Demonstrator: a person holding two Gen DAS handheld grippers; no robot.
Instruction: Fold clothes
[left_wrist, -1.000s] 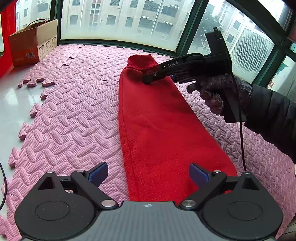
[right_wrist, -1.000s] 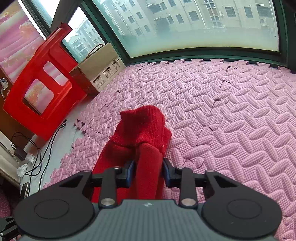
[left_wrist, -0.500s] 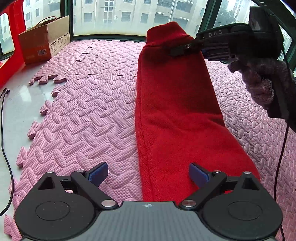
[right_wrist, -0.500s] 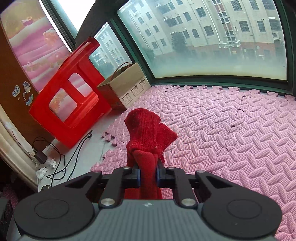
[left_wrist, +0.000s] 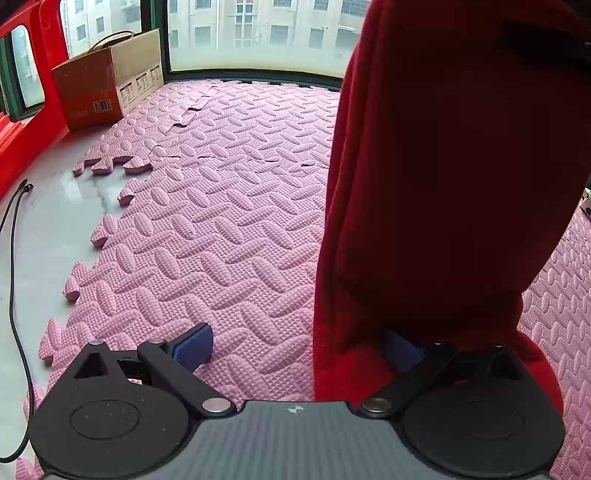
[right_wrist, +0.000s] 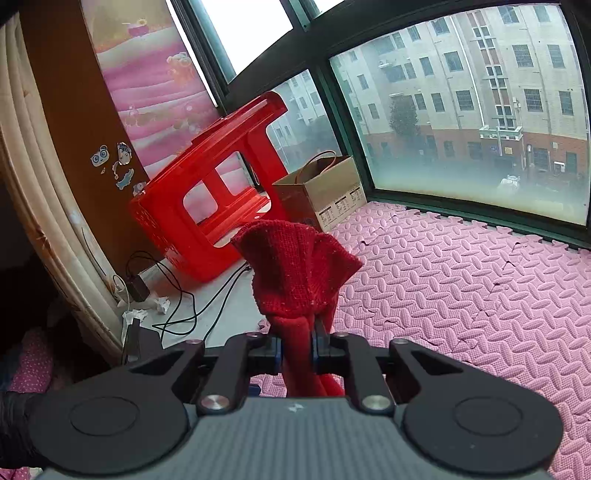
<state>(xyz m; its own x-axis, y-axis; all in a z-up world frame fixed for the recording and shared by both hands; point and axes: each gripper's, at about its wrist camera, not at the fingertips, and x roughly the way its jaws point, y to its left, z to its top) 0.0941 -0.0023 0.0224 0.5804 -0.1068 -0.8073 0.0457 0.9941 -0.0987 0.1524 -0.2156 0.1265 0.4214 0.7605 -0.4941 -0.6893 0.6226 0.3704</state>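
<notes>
A red knitted garment (right_wrist: 295, 273) is being gripped by the right gripper (right_wrist: 296, 350); its jaws are being closed tightly on a bunched fold, with the ribbed end of the cloth sticking up and fanning out above the fingers. In the left wrist view the same red knitted garment (left_wrist: 443, 177) is being held up as a tall hanging panel, filling the right half of the frame and blocking the window behind it. Its lower end is being draped over the right finger of the left gripper (left_wrist: 295, 347), whose blue pad is partly hidden in the cloth. The left gripper's jaws are being kept wide apart, nothing being clamped between them; the left blue pad (left_wrist: 194, 345) is being shown bare above the mat. The pink interlocking foam floor mat (left_wrist: 221, 229) is being seen under both tools, with its jigsaw edge lying on a pale glossy floor (left_wrist: 55, 221). A brown cardboard box with carry handles (left_wrist: 107, 85) is being seen at the far left edge of the mat, next to the window (right_wrist: 480, 110). A red plastic stool lying on its side (right_wrist: 210, 188) is being seen just beside the box. Black cables (right_wrist: 177, 295) are being seen on the floor near the stool. One black cable (left_wrist: 14, 258) is being seen along the left edge of the left wrist view.
</notes>
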